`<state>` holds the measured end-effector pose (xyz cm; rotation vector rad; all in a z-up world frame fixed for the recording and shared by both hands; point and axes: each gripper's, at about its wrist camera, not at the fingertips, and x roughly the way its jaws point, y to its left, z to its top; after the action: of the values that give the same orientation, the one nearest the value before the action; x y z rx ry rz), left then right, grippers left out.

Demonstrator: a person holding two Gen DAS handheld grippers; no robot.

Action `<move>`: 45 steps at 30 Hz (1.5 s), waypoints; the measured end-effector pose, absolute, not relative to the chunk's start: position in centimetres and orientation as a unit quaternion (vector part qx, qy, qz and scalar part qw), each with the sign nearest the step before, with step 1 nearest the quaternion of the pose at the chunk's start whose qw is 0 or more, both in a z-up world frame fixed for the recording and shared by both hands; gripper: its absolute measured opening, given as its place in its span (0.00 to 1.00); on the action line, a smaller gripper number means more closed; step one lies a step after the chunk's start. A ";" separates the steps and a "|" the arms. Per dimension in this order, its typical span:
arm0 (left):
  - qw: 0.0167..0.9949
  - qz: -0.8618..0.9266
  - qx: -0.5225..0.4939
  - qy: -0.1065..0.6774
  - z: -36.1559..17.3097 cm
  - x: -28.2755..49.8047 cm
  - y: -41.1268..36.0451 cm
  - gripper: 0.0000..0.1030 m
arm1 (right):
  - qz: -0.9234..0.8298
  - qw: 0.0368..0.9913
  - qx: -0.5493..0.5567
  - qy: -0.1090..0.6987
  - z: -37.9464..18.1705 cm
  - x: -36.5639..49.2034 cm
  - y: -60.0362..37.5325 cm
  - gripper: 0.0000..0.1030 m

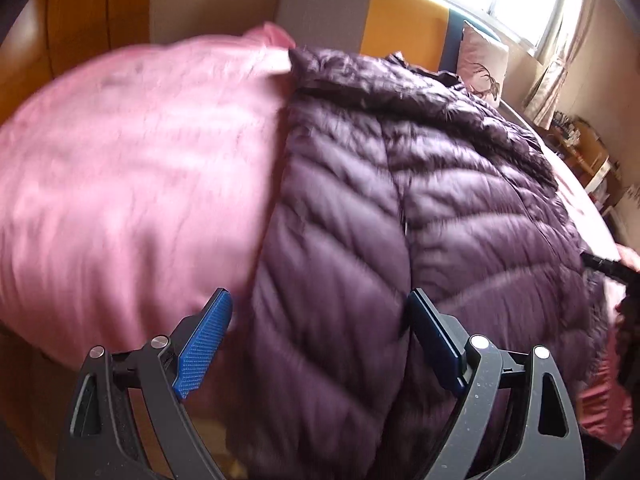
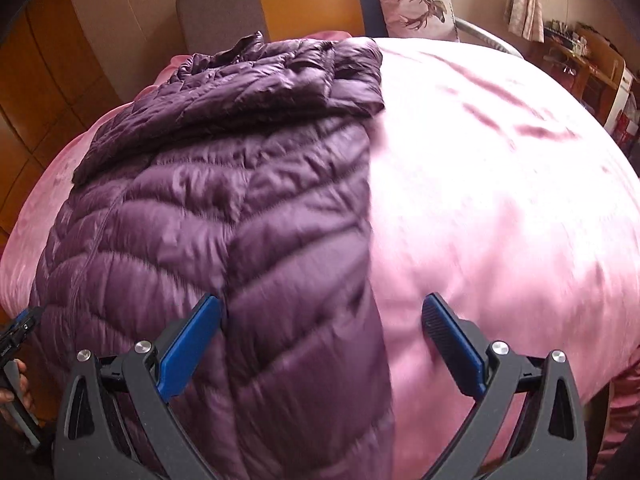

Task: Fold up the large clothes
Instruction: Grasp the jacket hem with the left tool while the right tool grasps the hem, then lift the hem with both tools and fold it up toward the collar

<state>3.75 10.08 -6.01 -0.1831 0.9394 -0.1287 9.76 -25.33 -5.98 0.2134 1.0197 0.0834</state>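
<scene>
Bedroom setup: a big bed with a pink bedspread (image 2: pixel 500 184) fills most of both wrist views, and laid out on it is the purple quilted puffer jacket (image 2: pixel 224 216). It's spread lengthwise toward the headboard, with its top part and a sleeve folded across near the far end, so there's a bunched, doubled-over layer up there. A centre seam or zipper line runs down the middle of it, pretty clear in the left wrist view (image 1: pixel 400 208). No boxes or baskets anywhere that I can make out, so nothing to report on containers.

Left gripper (image 1: pixel 320 344) has its blue-padded fingers (image 1: pixel 204 344) spread wide over the near end of the jacket, straddling that centre line. Nothing is pinched between them, and I can't tell whether the tips actually touch the fabric.

Right gripper (image 2: pixel 324 348) is also wide open, with the jacket's right-hand edge running between the fingers: one pad (image 2: pixel 188 344) over purple, the other over the bare pink cover. Not gripping anything either.

Further out: a grey and orange headboard (image 2: pixel 256 4), a cushion with a deer print (image 2: pixel 416 4) propped against it, curtains (image 1: pixel 568 28) by a bright window, and a cluttered wooden shelf (image 2: pixel 588 60) off to the side. Both views are a bit motion-blurred.
</scene>
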 end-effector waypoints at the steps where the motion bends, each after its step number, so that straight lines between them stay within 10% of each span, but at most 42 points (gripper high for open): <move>1: 0.879 -0.068 -0.102 0.461 -6.3 3.3 10.5 0.85 | 0.047 0.860 0.108 0.496 -6.3 9.0 -25.5 0.98; 11: 0.823 -0.150 -0.167 0.522 -9.2 0.4 11.7 0.61 | 0.097 0.819 0.168 0.540 -9.1 2.2 -26.4 0.91; 15: 0.808 -0.195 -0.170 0.529 -8.7 0.2 11.0 0.17 | 0.141 0.800 0.195 0.550 -9.0 1.9 -26.3 0.45; 18: 0.804 -0.221 -0.173 0.524 -7.5 0.2 10.9 0.09 | 0.183 0.804 0.176 0.537 -7.0 2.1 -24.8 0.21; 38: 0.803 -0.288 -0.343 0.394 0.8 14.2 14.1 0.08 | 0.183 0.831 0.335 0.404 0.2 16.9 -29.4 0.15; 45: 0.792 -0.247 -0.374 0.414 -0.4 19.7 15.5 0.51 | 0.164 0.812 0.372 0.419 -0.6 21.6 -30.7 0.48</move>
<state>19.74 15.47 -0.35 -0.8050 0.8903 -0.5318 21.58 -30.66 -0.65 0.7939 0.8950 0.3506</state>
